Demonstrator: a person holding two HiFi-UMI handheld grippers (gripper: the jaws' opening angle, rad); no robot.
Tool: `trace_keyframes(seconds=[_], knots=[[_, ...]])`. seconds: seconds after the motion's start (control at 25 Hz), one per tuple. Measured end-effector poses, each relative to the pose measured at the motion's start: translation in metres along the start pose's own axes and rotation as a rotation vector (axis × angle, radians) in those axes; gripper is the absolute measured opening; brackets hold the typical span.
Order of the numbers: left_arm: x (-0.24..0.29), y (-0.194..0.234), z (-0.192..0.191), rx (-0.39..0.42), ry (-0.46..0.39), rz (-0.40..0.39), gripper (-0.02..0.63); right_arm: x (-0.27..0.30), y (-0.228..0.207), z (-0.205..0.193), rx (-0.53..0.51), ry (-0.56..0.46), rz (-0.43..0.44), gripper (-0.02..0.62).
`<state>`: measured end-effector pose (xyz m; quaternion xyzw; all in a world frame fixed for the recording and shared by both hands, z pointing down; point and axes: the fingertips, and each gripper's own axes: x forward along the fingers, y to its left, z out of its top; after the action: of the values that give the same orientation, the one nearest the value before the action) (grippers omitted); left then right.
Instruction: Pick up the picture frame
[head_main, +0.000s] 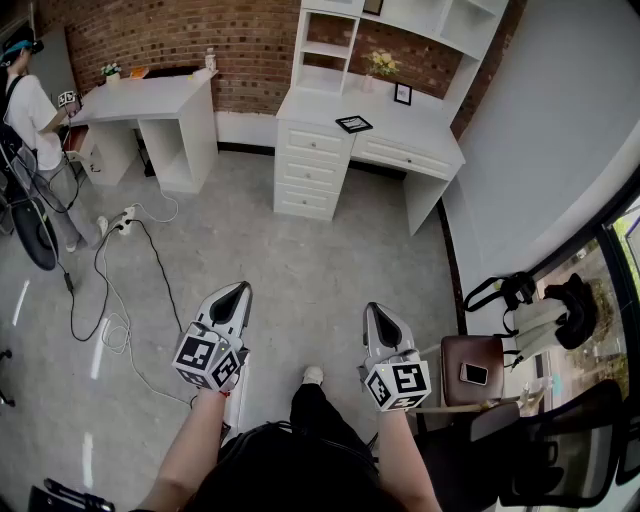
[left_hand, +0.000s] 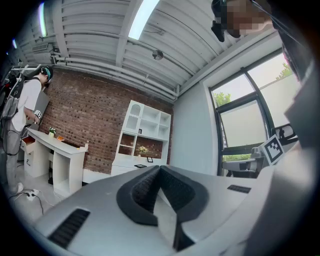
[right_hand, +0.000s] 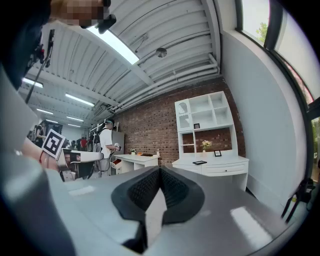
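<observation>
Left hand-held gripper (head_main: 240, 289): we hold it level above the grey floor. Its jaws are pressed together at the tip with nothing between them.
Right hand-held gripper (head_main: 375, 309): level beside the left one. Its jaws are closed tight and empty.
Shoe (head_main: 313, 375): a white toe on the floor between our two forearms.
Stool (head_main: 470, 350): a brown seat just to our right.
Phone (head_main: 474, 373): lying flat on the stool.
Power strip (head_main: 125, 222): on the floor ahead and to our left, with black and white cables trailing from it.
Bench (head_main: 420, 135): white, with drawers, standing against the brick wall and well apart from both grippers.
Picture frame (head_main: 353, 124): black-edged, lying flat on the bench top above the drawers. Neither gripper touches it. We see it again in the right gripper view, flat on the same top.
Small frame (head_main: 402, 94): upright at the back of the bench, right of the flowers.
Flowers (head_main: 380, 64): in a vase at the back of the bench.
Shelf unit (head_main: 325, 50): white, rising from the bench.
Person (head_main: 30, 115): in a white top, at a second white bench far to our left.
</observation>
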<state>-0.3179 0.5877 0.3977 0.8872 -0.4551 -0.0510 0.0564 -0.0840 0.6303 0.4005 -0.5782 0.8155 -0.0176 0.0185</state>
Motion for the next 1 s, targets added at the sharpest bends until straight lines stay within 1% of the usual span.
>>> trace_keyframes(seconds=[0.24, 0.6, 0.76, 1.0], knots=[[0.044, 0.011, -0.005, 0.013, 0.032, -0.006, -0.003, 0.038, -0.030, -0.002, 0.020, 0.000, -0.001, 0.002], [0.115, 0.033, -0.008, -0.006, 0.052, 0.025, -0.003, 0.095, -0.083, -0.010, 0.039, 0.029, 0.007, 0.002], [0.149, 0.036, -0.013, -0.007, 0.062, 0.031, -0.003, 0.116, -0.109, -0.014, 0.052, 0.036, 0.008, 0.002], [0.206, 0.045, -0.015, -0.005, 0.054, 0.031, -0.003, 0.153, -0.153, -0.014, 0.064, 0.031, 0.002, 0.002]])
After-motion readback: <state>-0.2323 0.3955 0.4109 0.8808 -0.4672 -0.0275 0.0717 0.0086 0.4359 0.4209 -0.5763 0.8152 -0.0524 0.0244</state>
